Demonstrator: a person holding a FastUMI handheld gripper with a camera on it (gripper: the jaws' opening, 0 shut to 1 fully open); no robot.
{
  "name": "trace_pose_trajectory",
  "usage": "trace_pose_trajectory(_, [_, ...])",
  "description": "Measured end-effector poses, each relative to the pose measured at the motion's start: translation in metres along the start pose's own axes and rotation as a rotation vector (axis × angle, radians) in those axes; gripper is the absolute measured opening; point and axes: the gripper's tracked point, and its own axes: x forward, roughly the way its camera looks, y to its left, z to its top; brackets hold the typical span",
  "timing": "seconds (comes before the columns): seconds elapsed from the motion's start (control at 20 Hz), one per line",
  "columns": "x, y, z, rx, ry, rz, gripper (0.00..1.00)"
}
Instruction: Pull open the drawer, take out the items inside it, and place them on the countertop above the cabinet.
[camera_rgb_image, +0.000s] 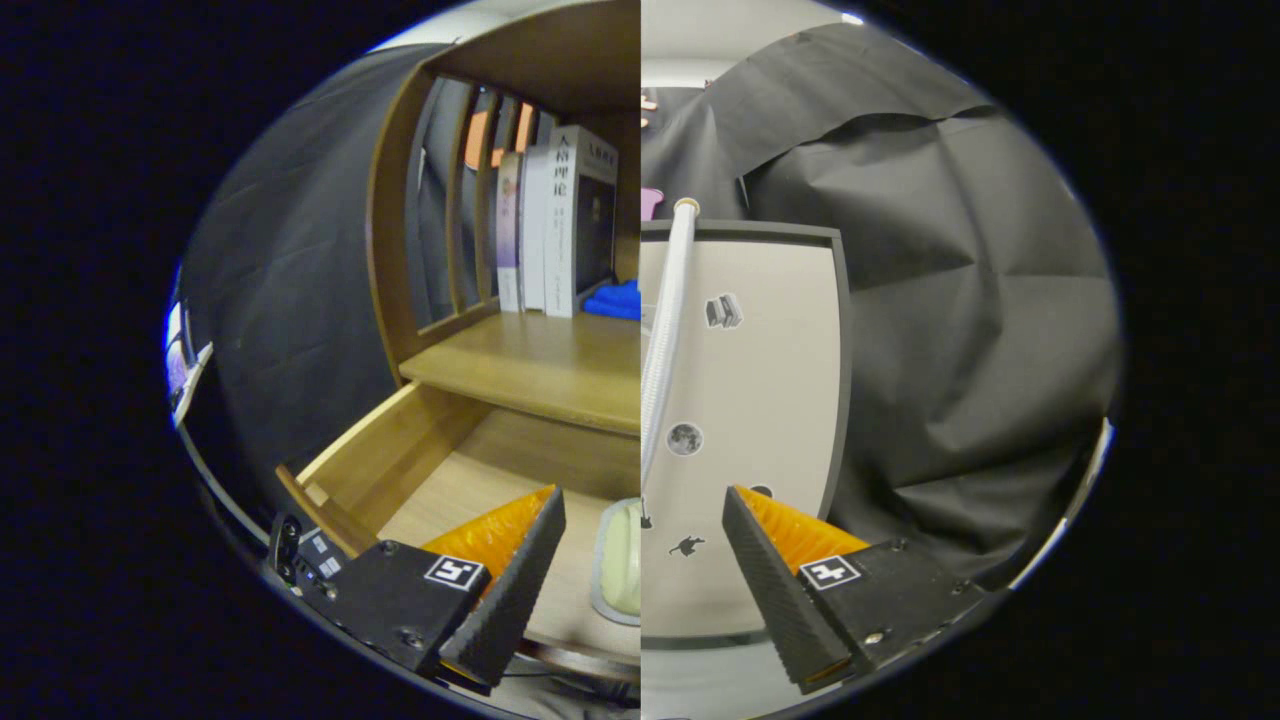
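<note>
The wooden drawer (400, 470) stands pulled open below the wooden countertop (530, 365) of the cabinet. In the drawer lies a pale, rounded item in a clear tray (622, 560), partly cut off on its right side. My gripper (640, 500) hovers above the drawer, open, with a wide gap. The pale item sits low between the two fingers, nearer the left one; neither finger touches it. The drawer's wooden bottom around the item is bare where it shows.
Upright books (560, 230) and a blue cloth (615, 300) stand at the back of the countertop under a wooden shelf frame. To the right are a light panel with small stickers (770, 380) and a white ribbed hose (665, 330). Black cloth hangs behind.
</note>
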Motion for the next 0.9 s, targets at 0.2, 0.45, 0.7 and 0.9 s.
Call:
trace_pose_trajectory(0.2, [0.024, -0.002, -0.027, 0.026, 0.157, -0.001, 0.99])
trace_pose_trajectory(0.45, [0.033, -0.001, -0.043, 0.041, 0.233, 0.005, 0.96])
trace_pose_trajectory(0.7, [0.042, -0.003, -0.047, 0.025, 0.289, 0.008, 0.9])
trace_pose_trajectory(0.9, [0.045, -0.007, -0.047, 0.003, 0.286, -0.008, 0.76])
